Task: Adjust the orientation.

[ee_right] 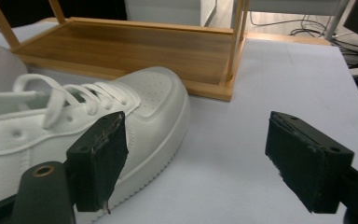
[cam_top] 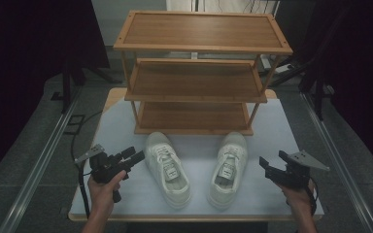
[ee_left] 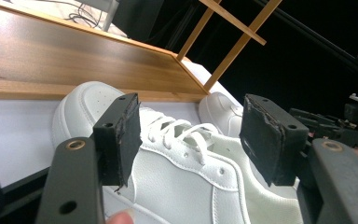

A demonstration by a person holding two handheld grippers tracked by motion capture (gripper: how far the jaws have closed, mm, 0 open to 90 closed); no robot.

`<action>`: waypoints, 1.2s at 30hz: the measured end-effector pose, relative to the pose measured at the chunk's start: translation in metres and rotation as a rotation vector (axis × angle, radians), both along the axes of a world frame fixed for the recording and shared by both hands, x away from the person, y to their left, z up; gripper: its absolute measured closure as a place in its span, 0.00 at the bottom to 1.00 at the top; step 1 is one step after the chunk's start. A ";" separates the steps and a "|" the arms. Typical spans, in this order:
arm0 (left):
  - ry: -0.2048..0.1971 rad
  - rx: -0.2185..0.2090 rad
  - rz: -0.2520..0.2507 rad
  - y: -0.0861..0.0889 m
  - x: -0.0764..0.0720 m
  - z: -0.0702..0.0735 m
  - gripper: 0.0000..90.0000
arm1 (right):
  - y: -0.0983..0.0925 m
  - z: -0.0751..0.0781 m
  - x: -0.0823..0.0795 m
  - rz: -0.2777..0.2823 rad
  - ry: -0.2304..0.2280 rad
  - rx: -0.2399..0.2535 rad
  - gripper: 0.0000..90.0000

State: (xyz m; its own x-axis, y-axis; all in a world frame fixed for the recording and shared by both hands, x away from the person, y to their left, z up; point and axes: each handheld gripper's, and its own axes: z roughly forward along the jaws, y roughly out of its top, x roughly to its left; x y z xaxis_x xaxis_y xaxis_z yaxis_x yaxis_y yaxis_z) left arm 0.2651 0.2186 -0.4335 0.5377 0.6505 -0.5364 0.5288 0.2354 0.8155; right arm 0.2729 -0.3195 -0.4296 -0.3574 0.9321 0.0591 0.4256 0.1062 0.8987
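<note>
Two white lace-up sneakers stand side by side on the table, toes toward a three-tier wooden shoe rack (cam_top: 199,80). The left sneaker (cam_top: 167,167) sits just right of my left gripper (cam_top: 135,156), whose jaws stand open and point at its side. In the left gripper view that sneaker (ee_left: 182,172) lies beyond the open left gripper (ee_left: 193,140), untouched. The right sneaker (cam_top: 228,167) is left of my right gripper (cam_top: 273,160), also open and holding nothing. In the right gripper view the right gripper (ee_right: 203,163) hovers over the table beside the right sneaker (ee_right: 135,107).
The rack's bottom shelf (ee_right: 135,46) rests on the pale table top (cam_top: 272,121) right behind the toes. The table's front edge (cam_top: 194,217) runs close under both hands. Dark curtains and floor rails flank the table. The other gripper (ee_left: 335,126) shows far right in the left gripper view.
</note>
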 end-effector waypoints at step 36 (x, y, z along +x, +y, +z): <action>-0.017 -0.034 -0.034 -0.002 -0.006 0.011 0.42 | 0.101 0.038 -0.054 0.428 -0.066 0.074 0.87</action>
State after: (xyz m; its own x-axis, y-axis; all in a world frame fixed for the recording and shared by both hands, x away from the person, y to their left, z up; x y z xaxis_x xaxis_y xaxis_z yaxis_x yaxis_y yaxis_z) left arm 0.2589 0.2165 -0.4224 0.5684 0.6132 -0.5486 0.5229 0.2456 0.8162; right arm 0.2188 -0.2190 -0.3912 -0.7155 0.6935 0.0846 0.2991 0.1945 0.9342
